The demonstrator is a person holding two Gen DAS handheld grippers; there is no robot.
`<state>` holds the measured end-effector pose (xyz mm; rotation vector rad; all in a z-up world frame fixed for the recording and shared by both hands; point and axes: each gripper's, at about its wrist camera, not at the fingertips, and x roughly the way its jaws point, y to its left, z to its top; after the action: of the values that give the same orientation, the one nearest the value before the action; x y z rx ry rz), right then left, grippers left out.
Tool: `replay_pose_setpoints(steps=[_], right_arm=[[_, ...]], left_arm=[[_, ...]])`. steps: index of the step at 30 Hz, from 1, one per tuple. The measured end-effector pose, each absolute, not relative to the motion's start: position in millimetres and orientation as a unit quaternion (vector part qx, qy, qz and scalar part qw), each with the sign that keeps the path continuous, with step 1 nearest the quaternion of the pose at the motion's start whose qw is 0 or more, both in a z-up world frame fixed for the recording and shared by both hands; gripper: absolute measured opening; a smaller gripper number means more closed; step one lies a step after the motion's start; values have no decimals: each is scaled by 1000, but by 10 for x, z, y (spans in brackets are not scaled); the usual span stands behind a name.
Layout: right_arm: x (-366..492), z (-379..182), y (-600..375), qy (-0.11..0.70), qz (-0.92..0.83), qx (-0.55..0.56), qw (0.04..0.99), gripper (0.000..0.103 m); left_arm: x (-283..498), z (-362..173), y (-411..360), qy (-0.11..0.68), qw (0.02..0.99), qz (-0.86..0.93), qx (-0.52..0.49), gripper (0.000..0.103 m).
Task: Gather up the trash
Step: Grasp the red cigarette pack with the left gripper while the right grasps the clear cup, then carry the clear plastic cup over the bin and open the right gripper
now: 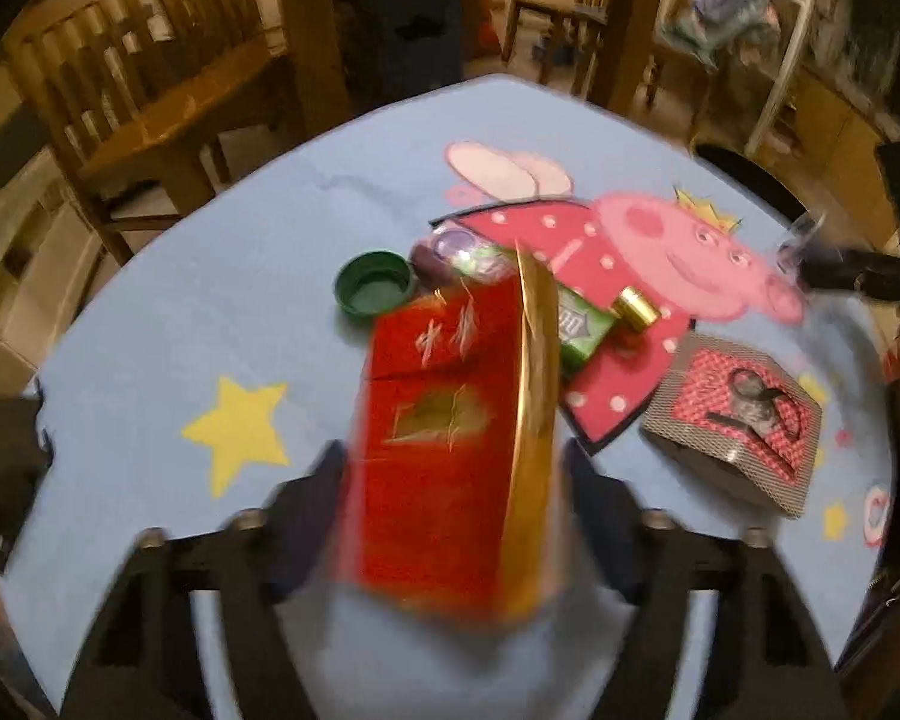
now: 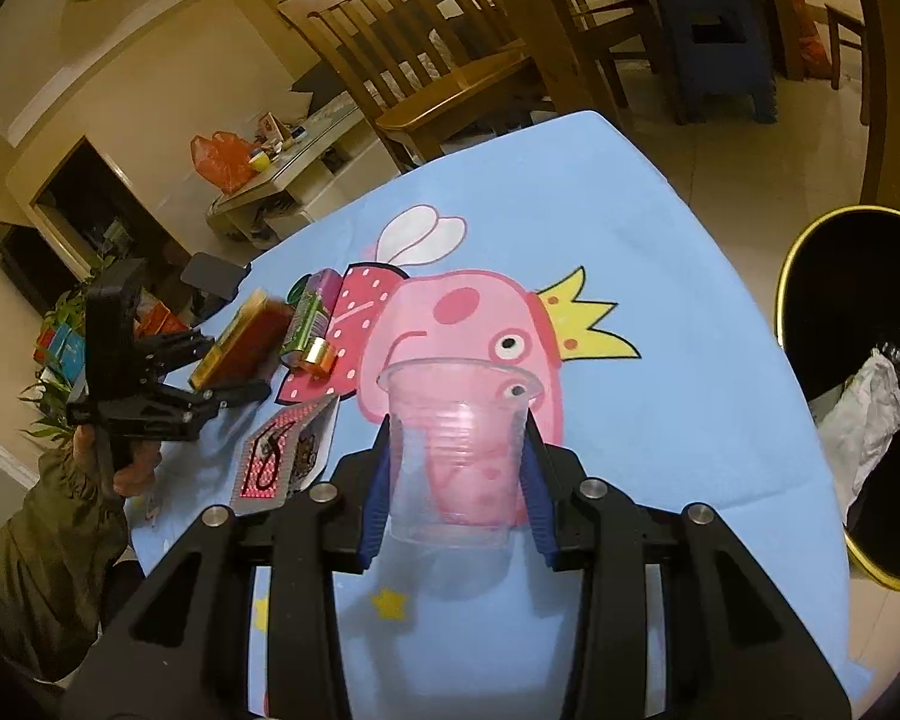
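Note:
My left gripper (image 1: pixel 450 468) is shut on a red and gold box (image 1: pixel 444 450) and holds it above the blue tablecloth (image 1: pixel 180 312); it also shows in the right wrist view (image 2: pixel 240 342). My right gripper (image 2: pixel 459 450) is shut on a clear plastic cup (image 2: pixel 456 450), held upright above the cloth. On the cloth lie a green lid (image 1: pixel 373 288), a green packet (image 1: pixel 579 327), a gold cap (image 1: pixel 633 309), a purple item (image 1: pixel 450 249) and a playing-card box (image 1: pixel 738 420). A black bin with a gold rim (image 2: pixel 789 276) stands on the floor to the right, with white crumpled trash (image 2: pixel 870 414) inside.
Wooden chairs (image 1: pixel 144 84) and a wooden table stand behind the table. A low side table (image 2: pixel 282 174) with an orange bag stands at the far left in the right wrist view. The cloth's right edge drops off beside the bin.

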<state>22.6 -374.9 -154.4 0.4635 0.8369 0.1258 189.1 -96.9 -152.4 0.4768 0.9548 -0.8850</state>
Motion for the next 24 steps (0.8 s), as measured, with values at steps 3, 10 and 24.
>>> replay_pose_setpoints(steps=[3,10,24], right_arm=[[233,-1535,-3730,399,64,226,886,38],[161,-1470,-3747,387,63,227,891,38],[-18,-1357,-3726,367,60,204,905,38]], left_arm=[[1753,-1537,-926,434,783,-392,211,53],[1308,-1491,-928,457,809,-327,174,52],[715,-880,-1148,359,914,-116,152,52]])
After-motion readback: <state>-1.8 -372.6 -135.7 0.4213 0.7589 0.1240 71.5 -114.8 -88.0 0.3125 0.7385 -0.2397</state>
